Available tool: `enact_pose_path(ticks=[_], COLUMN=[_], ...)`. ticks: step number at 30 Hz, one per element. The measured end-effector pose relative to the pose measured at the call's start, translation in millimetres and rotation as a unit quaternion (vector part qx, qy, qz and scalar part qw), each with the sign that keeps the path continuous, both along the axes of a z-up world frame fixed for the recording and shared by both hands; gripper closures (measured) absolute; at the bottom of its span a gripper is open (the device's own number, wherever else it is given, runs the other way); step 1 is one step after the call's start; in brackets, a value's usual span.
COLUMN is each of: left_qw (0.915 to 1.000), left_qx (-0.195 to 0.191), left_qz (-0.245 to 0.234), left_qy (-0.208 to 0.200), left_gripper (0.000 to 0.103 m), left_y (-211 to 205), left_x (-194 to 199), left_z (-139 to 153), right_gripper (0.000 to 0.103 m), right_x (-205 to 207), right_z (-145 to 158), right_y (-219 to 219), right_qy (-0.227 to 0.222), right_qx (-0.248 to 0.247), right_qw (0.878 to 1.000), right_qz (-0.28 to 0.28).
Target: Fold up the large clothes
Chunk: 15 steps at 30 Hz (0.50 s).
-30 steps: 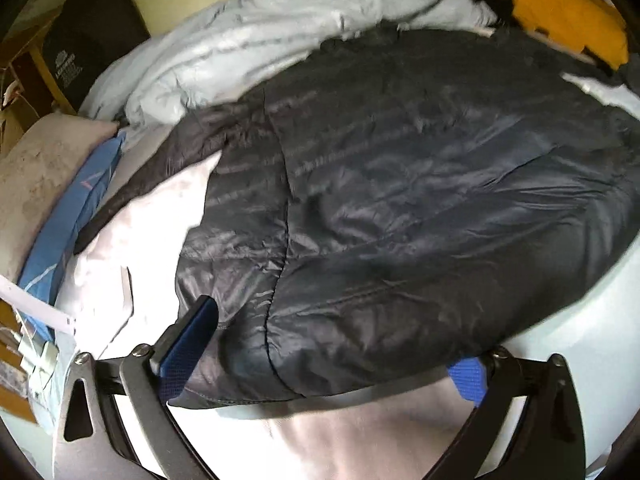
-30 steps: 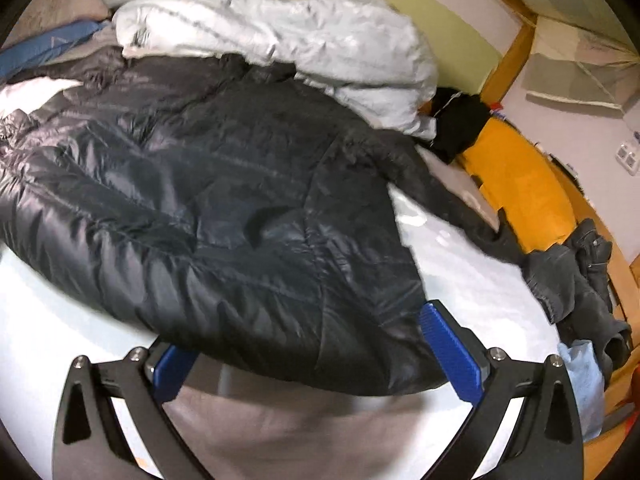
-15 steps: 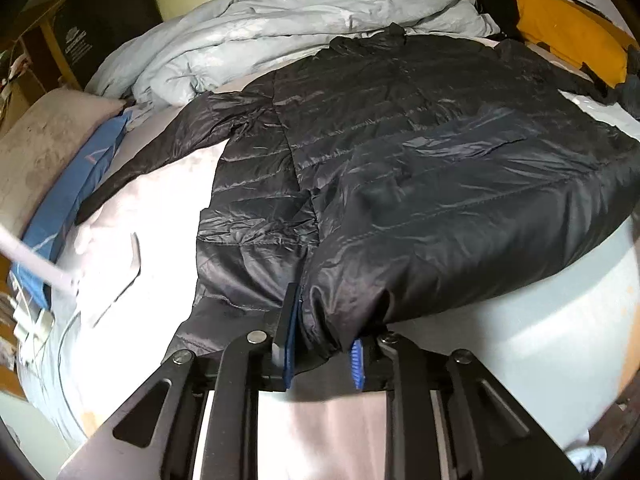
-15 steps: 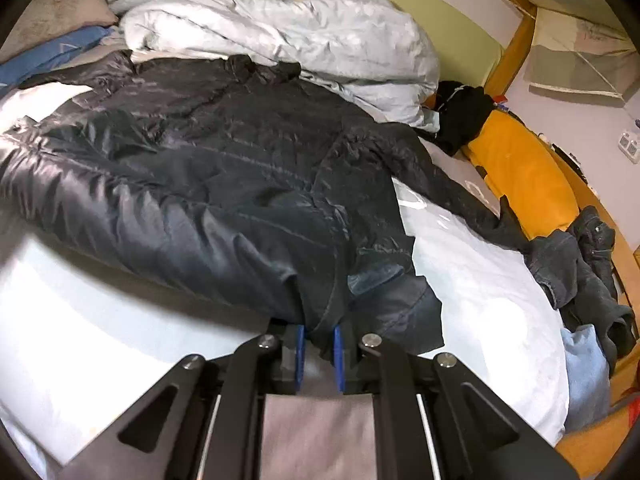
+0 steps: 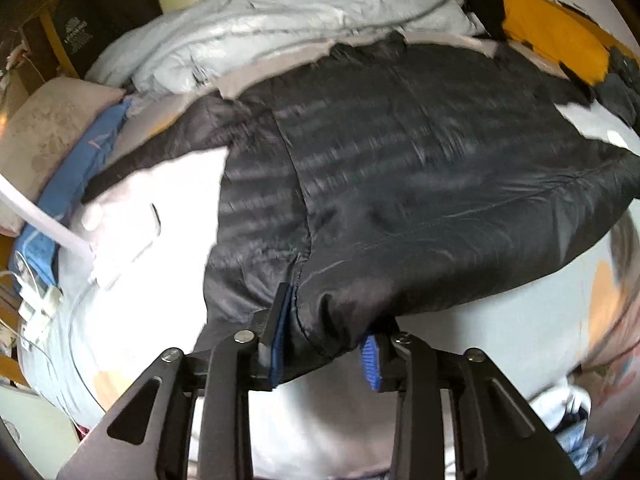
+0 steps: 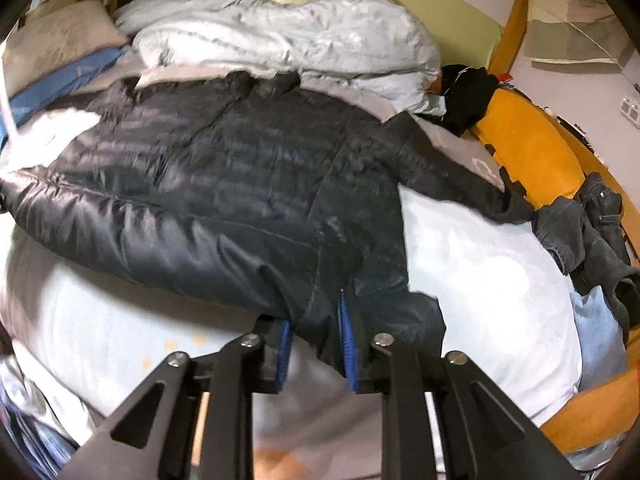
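Note:
A black quilted puffer jacket lies spread across the white bed sheet, collar toward the far duvet. My left gripper grips a bunched fold of its near hem, which fills the gap between the blue pads. The jaws are opening a little. In the right wrist view the same jacket spreads leftward, one sleeve reaching right. My right gripper pinches the hem near the jacket's right corner. Its jaws are also opening slightly, with fabric still pressed between the pads. The gripped hem is raised off the sheet.
A crumpled light grey duvet is piled behind the jacket. A beige pillow and blue cloth lie at the left. An orange cushion, a black garment and dark jeans line the right edge. White plugs and cables sit at the left.
Both grippers went from wide open around the hem to closed on it, then lifted it toward me. The jaws now stand slightly wider than half a second ago.

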<state>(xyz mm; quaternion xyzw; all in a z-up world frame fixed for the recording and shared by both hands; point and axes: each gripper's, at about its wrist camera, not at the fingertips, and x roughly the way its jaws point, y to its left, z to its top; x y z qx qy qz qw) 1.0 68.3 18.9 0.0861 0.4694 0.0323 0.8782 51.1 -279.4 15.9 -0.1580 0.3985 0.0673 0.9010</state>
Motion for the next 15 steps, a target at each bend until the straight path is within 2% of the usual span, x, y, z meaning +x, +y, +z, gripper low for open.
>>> enact_pose_path(ticks=[1, 3, 6, 7, 9, 11, 12, 14, 15], left_qw=[1.0000, 0.9994, 0.9977, 0.9969, 0.9924, 0.9884, 0.9870, 0.9867, 0.9874], left_qx=[0.003, 0.024, 0.036, 0.038, 0.052, 0.064, 0.067, 0.048, 0.020], left_qz=[-0.001, -0.002, 0.012, 0.023, 0.054, 0.063, 0.075, 0.095, 0.098], left_qy=[-0.009, -0.026, -0.056, -0.065, -0.097, -0.123, -0.125, -0.123, -0.123], left_gripper=[0.069, 0.059, 0.032, 0.020, 0.017, 0.015, 0.014, 0.010, 0.009], left_y=[0.3, 0.2, 9.2, 13.6, 23.8, 32.9, 39.2, 51.8, 60.2], left_x=[7.3, 29.7, 67.1, 78.2, 102.2, 125.7, 136.8, 147.5, 148.0], left_z=[6.8, 17.5, 32.5, 35.5, 43.1, 46.5, 46.2, 43.8, 42.7], right_gripper=[0.075, 0.066, 0.044, 0.034, 0.027, 0.017, 0.017, 0.017, 0.017], right_x=[5.1, 23.0, 52.7, 61.9, 83.5, 103.7, 112.4, 130.6, 135.8], right_z=[5.0, 16.2, 26.8, 29.2, 34.1, 33.5, 31.2, 22.3, 17.9], right_y=[-0.3, 4.1, 7.2, 7.3, 9.5, 9.3, 7.0, -4.2, -11.7], right_qy=[-0.005, -0.019, -0.053, -0.064, -0.097, -0.113, -0.116, -0.102, -0.083], right_qx=[0.002, -0.003, -0.013, -0.018, -0.021, -0.007, -0.006, 0.007, 0.024], right_qw=[1.000, 1.000, 0.998, 0.997, 0.992, 0.990, 0.989, 0.989, 0.989], right_qz=[-0.004, -0.010, -0.037, -0.048, -0.073, -0.079, -0.088, -0.110, -0.116])
